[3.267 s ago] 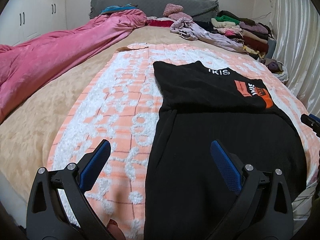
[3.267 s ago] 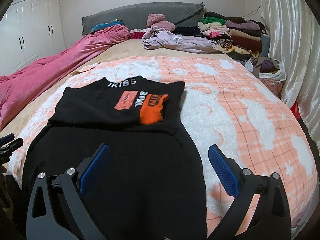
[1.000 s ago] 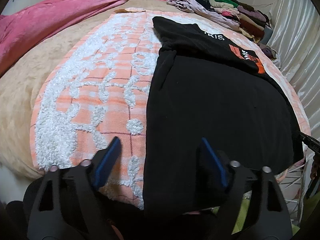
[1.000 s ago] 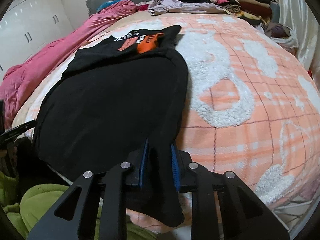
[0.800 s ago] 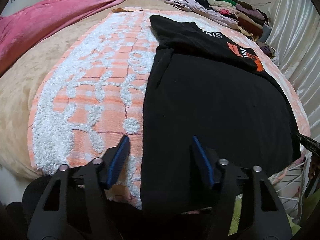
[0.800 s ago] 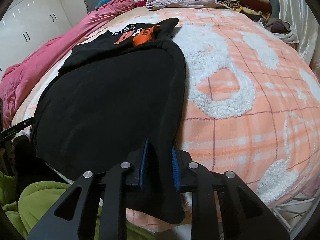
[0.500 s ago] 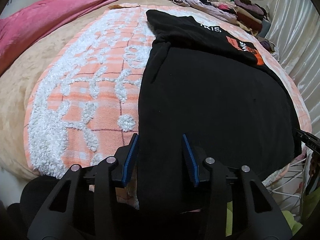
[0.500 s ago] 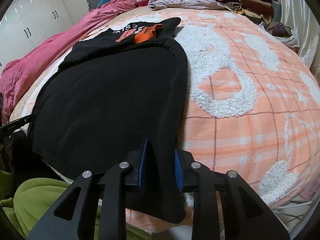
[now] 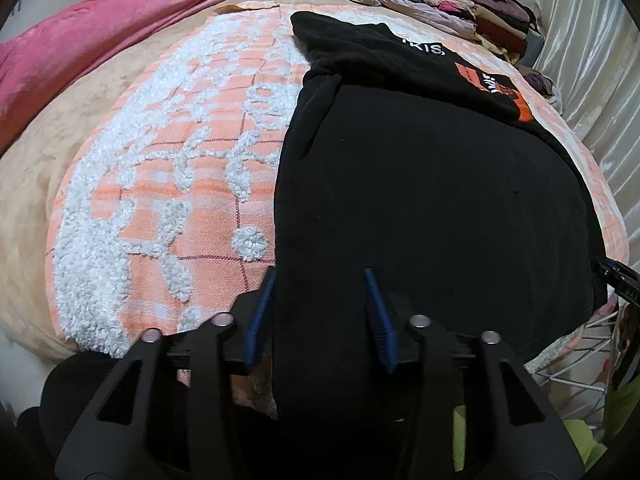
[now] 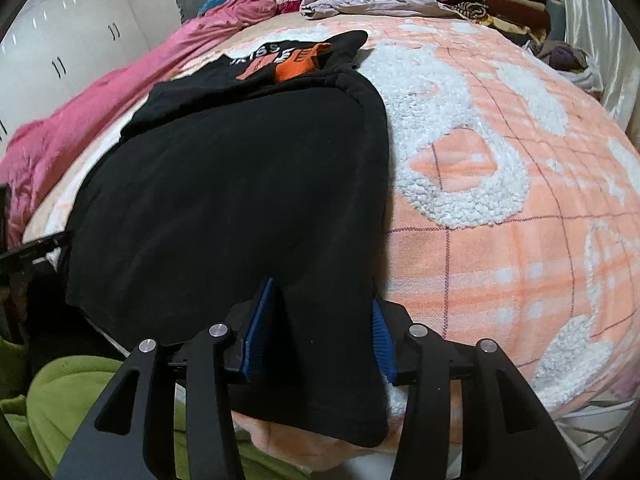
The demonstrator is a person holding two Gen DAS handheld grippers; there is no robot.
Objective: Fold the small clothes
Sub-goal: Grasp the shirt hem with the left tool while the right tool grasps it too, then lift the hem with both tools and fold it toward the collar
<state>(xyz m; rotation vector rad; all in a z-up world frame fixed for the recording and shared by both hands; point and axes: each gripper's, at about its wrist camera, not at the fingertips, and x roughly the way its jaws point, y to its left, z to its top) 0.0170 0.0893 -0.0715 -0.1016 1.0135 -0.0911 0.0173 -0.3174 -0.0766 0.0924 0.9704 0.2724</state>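
Observation:
A black garment with an orange patch near its far end lies flat on an orange-and-white blanket. Its near hem hangs over the bed's front edge. My left gripper straddles the near left corner of the hem. Its jaws are closing with fabric between them, and a gap shows beside the pads. In the right wrist view the same garment shows its near right corner between the blue pads of my right gripper. Those jaws are opening, and the left pad face stands bare of the cloth.
A pink duvet runs along the left side of the bed. Piled clothes sit at the far right by the pale curtain. Green cloth lies below the front edge, and a white wire rack stands low on the right.
The left jaws have narrowed from wide apart to close around the hem's left corner. The right jaws, earlier shut on the right hem, have spread apart. Neither hand has shifted much.

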